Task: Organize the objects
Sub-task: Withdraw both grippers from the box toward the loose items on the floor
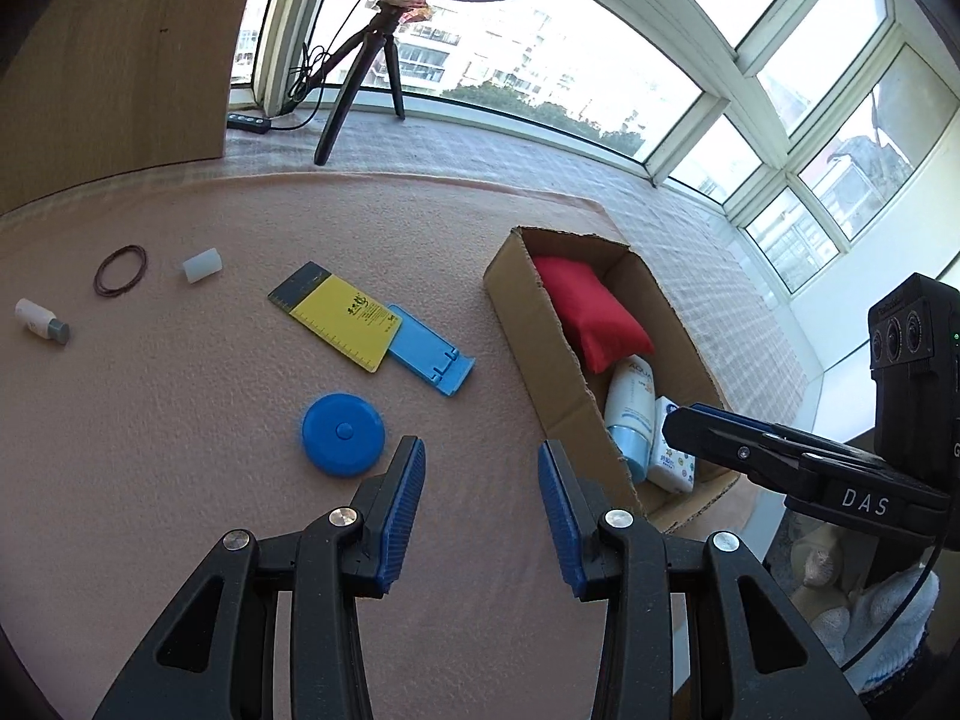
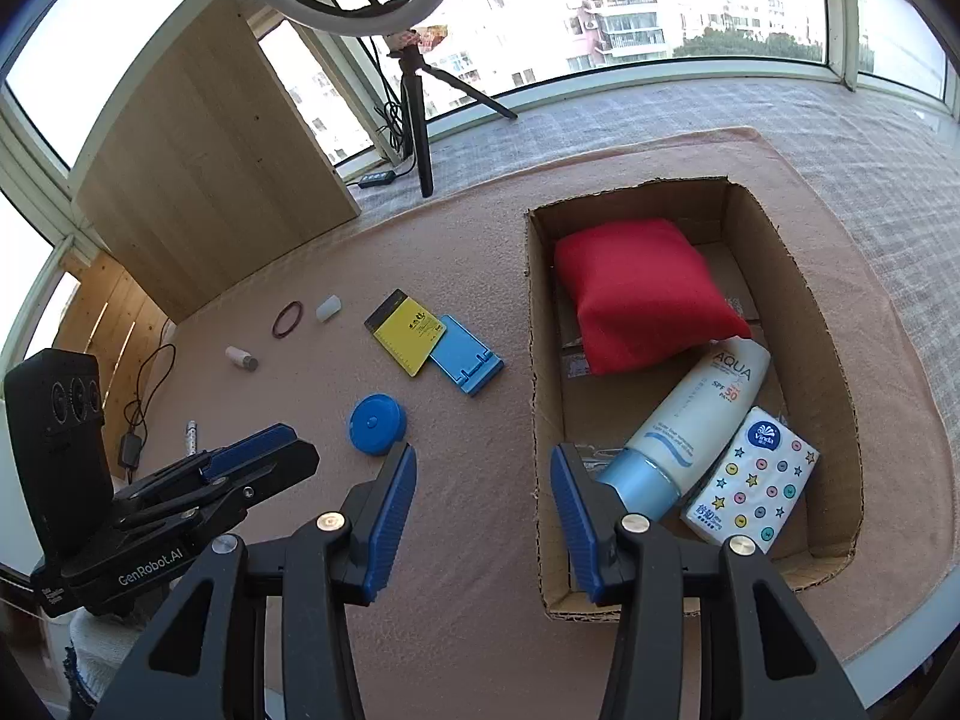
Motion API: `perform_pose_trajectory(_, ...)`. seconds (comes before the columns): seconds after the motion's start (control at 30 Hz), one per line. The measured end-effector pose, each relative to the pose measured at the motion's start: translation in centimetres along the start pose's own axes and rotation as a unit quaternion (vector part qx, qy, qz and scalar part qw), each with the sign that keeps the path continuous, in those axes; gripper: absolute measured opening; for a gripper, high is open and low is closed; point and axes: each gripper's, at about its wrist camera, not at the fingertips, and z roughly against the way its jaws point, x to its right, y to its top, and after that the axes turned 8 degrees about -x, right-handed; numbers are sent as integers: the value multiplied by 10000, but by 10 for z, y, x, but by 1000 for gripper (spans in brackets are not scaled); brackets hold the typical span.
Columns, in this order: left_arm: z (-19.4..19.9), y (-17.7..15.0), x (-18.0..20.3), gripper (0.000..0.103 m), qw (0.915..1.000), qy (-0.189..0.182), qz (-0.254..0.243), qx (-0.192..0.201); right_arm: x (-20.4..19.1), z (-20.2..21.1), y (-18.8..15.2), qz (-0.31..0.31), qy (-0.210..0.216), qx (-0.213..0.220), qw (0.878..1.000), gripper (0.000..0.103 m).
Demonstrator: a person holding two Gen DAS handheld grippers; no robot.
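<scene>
A cardboard box point(image 2: 840, 360) point(image 1: 522, 324) on the pink mat holds a red pouch point(image 2: 642, 294) point(image 1: 585, 312), a white sunscreen tube point(image 2: 696, 420) point(image 1: 630, 414) and a tissue pack point(image 2: 750, 480) point(image 1: 675, 456). Loose on the mat lie a blue round tape measure point(image 1: 342, 433) point(image 2: 377, 423), a yellow notepad point(image 1: 336, 315) point(image 2: 408, 330), a blue phone stand point(image 1: 429, 357) point(image 2: 468, 363), a white cap point(image 1: 201, 266), a rubber band point(image 1: 122, 270) and a small bottle point(image 1: 41, 321). My left gripper point(image 1: 480, 462) hangs open right of the tape measure. My right gripper point(image 2: 483, 468) is open over the box's left wall, empty.
A ring light on a tripod point(image 1: 360, 84) stands at the back by the window, with a wooden board point(image 1: 114, 60) at the far left. A small pen-like item point(image 2: 191, 435) lies near the mat's left edge. Cables point(image 2: 144, 414) trail beside it.
</scene>
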Motion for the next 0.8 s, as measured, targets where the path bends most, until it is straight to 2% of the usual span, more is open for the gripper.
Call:
perform_pose_trajectory(0.4,34,45,-108,43,9959,580,655,238,-65,-29,53,568,-100,41,9983,43)
perform_pose_trajectory(0.67,21,98,-182,43,9900,995,994,94,-97,-69,95,729,-115,-124,9972,43)
perform_pose_trajectory(0.8,6,125,-219,43,9862,968,1338,105,-102,-95,103,629,-88,-314,9975,43)
